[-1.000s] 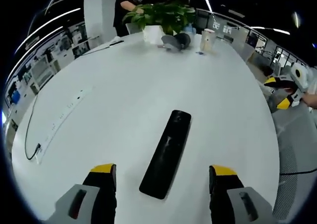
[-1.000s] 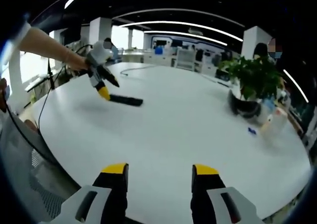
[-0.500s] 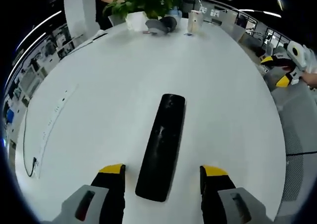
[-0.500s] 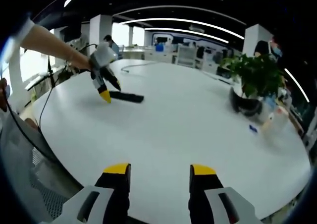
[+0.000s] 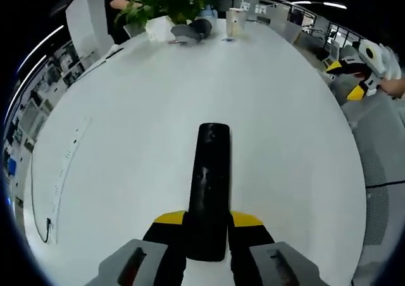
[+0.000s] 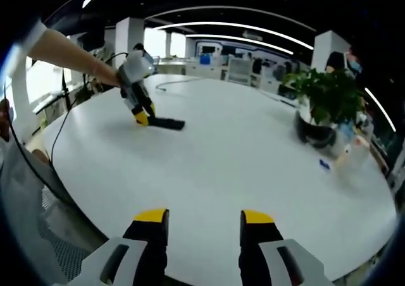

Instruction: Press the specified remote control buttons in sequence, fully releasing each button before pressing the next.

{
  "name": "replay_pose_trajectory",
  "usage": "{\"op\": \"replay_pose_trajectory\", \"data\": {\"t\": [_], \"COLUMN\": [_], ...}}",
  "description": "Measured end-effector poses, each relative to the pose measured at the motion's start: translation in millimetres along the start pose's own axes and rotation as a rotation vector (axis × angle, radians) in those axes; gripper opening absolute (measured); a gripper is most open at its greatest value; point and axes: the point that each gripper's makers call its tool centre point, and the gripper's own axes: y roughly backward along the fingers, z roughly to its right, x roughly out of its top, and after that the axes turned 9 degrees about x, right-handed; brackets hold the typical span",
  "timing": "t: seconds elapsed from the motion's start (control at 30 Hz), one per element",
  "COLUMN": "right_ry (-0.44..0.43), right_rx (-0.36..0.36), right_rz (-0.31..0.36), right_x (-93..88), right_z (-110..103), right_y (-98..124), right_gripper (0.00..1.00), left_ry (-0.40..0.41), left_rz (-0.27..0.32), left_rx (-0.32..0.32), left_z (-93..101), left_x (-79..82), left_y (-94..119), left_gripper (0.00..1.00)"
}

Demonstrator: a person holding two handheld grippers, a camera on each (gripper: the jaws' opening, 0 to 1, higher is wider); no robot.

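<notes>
A long black remote control [image 5: 208, 185] lies on the white round table [image 5: 145, 109], its near end between my left gripper's [image 5: 207, 220] yellow-tipped jaws, which are shut on it. In the right gripper view the remote [image 6: 166, 123] is a dark bar far across the table, with the left gripper [image 6: 142, 118] at its left end, held by a person's hand. My right gripper [image 6: 205, 217] hovers open above the near table edge, far from the remote, nothing between its jaws. It also appears at the table's right edge [image 5: 352, 83] in the left gripper view.
A potted plant [image 5: 166, 7], a grey object [image 5: 193, 30] and a white cup [image 5: 236, 21] stand at the far side. A white power strip [image 5: 68, 159] with a cable lies at the left. A mesh chair [image 5: 383, 178] stands to the right. A person [image 5: 120, 1] sits behind the plant.
My left gripper moved forward over the remote's near end and its jaws went from wide apart to shut on it. My right gripper stayed put and open.
</notes>
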Motion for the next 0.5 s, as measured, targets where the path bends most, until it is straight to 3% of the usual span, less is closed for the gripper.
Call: {"op": "replay_pose_trajectory", "data": {"t": [0.5], "right_ry": [-0.005], "right_rx": [-0.003], "right_rz": [0.006], "right_x": [0.4], "right_z": [2.0], "right_y": [0.5], "right_gripper": [0.41], "left_ry": [-0.031], "left_rz": [-0.041], "left_rx": [-0.013], "left_z": [9.1], "left_x": [0.6], "left_y": [-0.1], "left_gripper": [0.23]}}
